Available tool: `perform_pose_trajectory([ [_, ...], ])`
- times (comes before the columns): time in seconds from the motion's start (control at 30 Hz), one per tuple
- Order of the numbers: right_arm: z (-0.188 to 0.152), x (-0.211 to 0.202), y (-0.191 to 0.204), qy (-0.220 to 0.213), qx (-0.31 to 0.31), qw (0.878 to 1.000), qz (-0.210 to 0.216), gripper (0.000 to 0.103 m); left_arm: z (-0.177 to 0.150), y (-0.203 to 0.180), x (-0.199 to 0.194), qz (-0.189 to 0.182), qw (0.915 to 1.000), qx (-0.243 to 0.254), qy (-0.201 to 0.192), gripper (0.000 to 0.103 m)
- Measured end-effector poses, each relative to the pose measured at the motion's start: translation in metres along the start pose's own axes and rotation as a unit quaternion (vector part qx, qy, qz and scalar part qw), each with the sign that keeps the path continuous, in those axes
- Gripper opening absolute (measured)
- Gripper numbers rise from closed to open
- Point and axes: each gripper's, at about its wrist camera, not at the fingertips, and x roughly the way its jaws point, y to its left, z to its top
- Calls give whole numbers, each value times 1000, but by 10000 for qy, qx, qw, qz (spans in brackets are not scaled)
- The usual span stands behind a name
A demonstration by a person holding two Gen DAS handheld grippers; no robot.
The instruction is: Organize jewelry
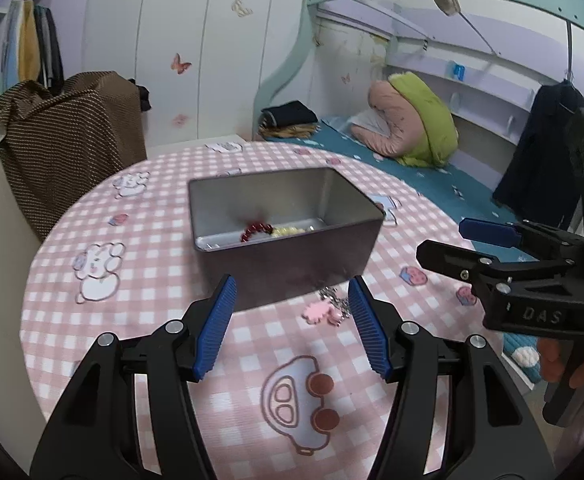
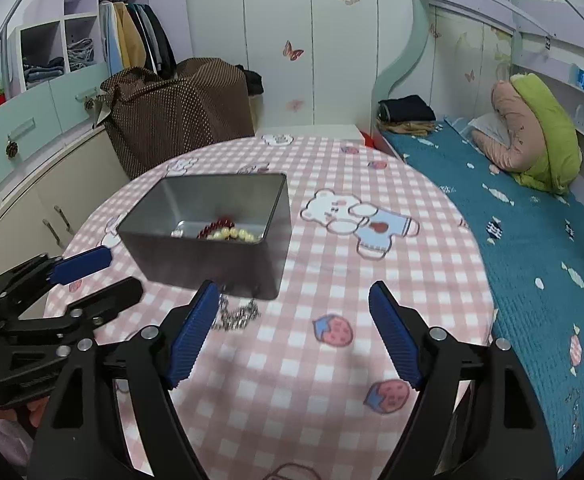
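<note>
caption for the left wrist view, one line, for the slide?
Open left gripper nears a silver chain with pink charm beside a metal tin holding beaded bracelets; open right gripper alongside.

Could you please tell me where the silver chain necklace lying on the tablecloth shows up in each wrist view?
Left wrist view: silver chain necklace, lower centre-right, at the metal tin's near corner, beside a pink charm.
Right wrist view: necklace, lower centre-left, just in front of the tin; the pink charm cannot be made out.
Shared landmark: the metal tin holding red and cream beads.
</note>
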Motion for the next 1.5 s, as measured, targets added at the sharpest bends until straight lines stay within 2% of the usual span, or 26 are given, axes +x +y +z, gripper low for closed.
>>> perform_pose_trajectory([
  [0.17,-6,5,2,117,-6,9999,53,75,-4,-6,17,-46,9997,142,168,59],
  [0.33,-8,11,0,199,26,9997,105,75,-6,-8,31,51,9992,201,331,52],
  [0.8,-11,23,-7,326,119,9993,167,75,-9,-18,57,72,9952,536,821,52],
  [0.97,-11,24,-7,333,130,9991,207,75,-10,-16,64,-185,9945,386,956,30],
  [1.23,-12,24,-8,327,147,9991,210,75,-11,-12,59,-177,9959,290,837,22],
  [1.27,-12,23,-8,327,146,9991,212,75,-11,-11,58,-167,9960,289,825,18],
  [1.3,-12,23,-8,324,144,9991,217,75,-11,-11,56,-163,9961,287,823,0],
  [1.5,-10,23,-2,337,73,9991,256,75,-18,-1,53,-123,9955,137,926,0],
])
